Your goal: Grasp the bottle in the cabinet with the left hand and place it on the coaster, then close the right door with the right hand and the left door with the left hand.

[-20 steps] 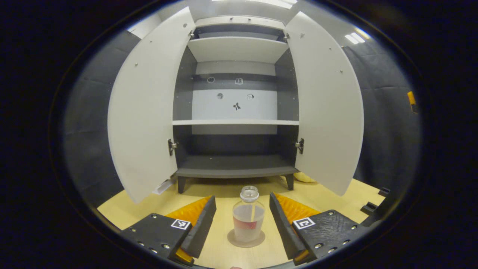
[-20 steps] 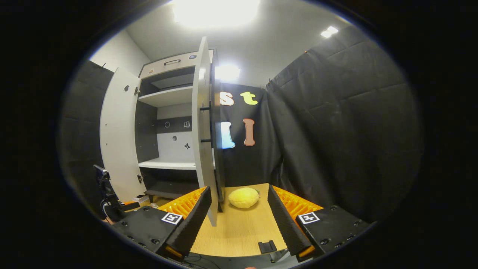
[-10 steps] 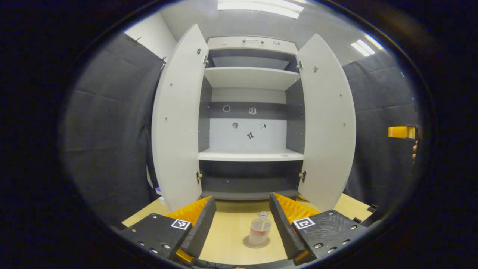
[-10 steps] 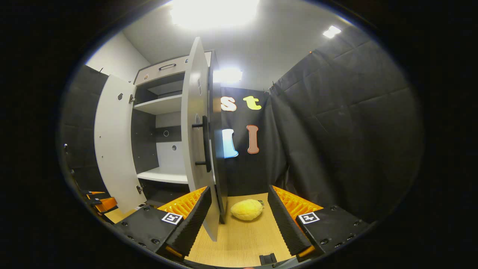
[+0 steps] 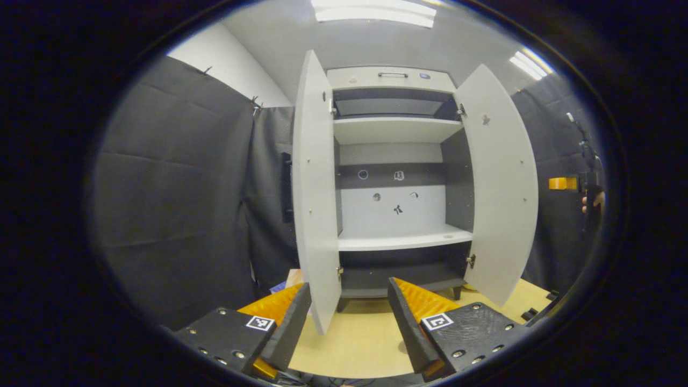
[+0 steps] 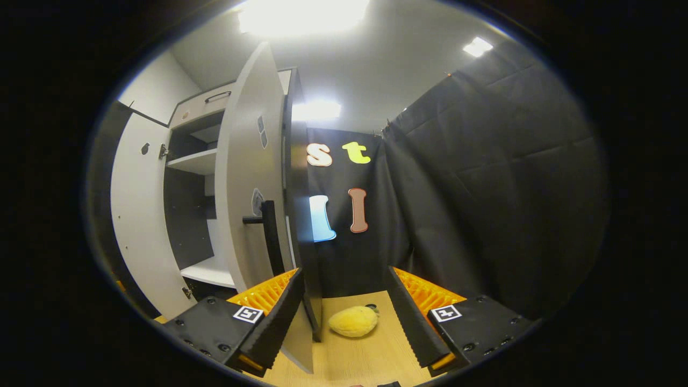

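1. In the left gripper view, the left gripper (image 5: 349, 322) is seen at the bottom of the frame. Its fingers are spread wide and nothing is held between them.
2. A cabinet (image 5: 395, 80) is seen in the middle of that view, on a table (image 5: 355, 344). Its shelves are bare.
3. The left door (image 5: 314, 188) is seen nearly edge-on, left of the middle. Its lower corner hangs just above the left finger.
4. The right door (image 5: 502, 177) is swung out on the right side of the frame.
5. At the far right edge of that view, the other gripper (image 5: 564, 184) is seen, with a bit of a hand (image 5: 591, 201) behind it.
6. The bottle and the coaster cannot be made out for sure. A small dark spot is seen on the table beside the right finger, at the bottom of the frame.
7. In the right gripper view, the right gripper (image 6: 344, 320) is seen at the bottom of the frame. It is held wide too, and nothing is gripped.
8. The right door (image 6: 250, 177) is seen left of the middle, just above the left finger. A dark handle (image 6: 269, 234) is seen on its front.
9. A soft yellow toy (image 6: 353, 321) lies on the table (image 6: 376, 360) between the fingers, farther off.
10. The left door (image 6: 137, 215) is seen at the left side of that view.
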The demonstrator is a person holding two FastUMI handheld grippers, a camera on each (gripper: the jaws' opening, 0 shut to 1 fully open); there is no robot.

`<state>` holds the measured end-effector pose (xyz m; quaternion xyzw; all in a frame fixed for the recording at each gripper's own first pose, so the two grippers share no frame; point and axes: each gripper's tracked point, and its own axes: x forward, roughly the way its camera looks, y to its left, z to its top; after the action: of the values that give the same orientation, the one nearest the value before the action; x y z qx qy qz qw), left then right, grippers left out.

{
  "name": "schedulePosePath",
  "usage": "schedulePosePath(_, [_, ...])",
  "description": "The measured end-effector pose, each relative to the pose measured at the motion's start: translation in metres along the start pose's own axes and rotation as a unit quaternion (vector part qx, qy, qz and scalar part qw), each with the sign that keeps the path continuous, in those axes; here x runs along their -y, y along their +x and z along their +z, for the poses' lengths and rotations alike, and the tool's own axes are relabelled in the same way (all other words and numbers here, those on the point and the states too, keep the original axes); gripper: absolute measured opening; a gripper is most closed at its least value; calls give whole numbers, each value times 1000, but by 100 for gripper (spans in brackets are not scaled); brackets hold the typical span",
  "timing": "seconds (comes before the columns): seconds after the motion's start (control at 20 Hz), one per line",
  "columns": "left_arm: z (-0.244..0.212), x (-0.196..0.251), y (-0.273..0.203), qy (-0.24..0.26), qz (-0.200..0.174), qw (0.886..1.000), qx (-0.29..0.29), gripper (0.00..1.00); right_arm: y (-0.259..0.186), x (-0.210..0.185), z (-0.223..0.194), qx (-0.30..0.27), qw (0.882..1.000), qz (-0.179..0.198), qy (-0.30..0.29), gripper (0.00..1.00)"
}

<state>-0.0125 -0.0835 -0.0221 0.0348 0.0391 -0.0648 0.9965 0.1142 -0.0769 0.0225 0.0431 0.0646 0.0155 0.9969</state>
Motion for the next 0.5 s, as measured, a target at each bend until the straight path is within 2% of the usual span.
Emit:
schedulePosePath(0.3, [4,-70,1,-11,44,999,2,89,29,-15,-2,-14,999,-36,-25,98])
schedulePosePath(0.45, [1,-97,11,-11,54,998,2,89,25,-21,2,-2,998,-37,-52,97])
schedulePosePath(0.5, [1,-103,14,-13,54,998,1,83,24,-25,2,-1,998,-37,-56,96])
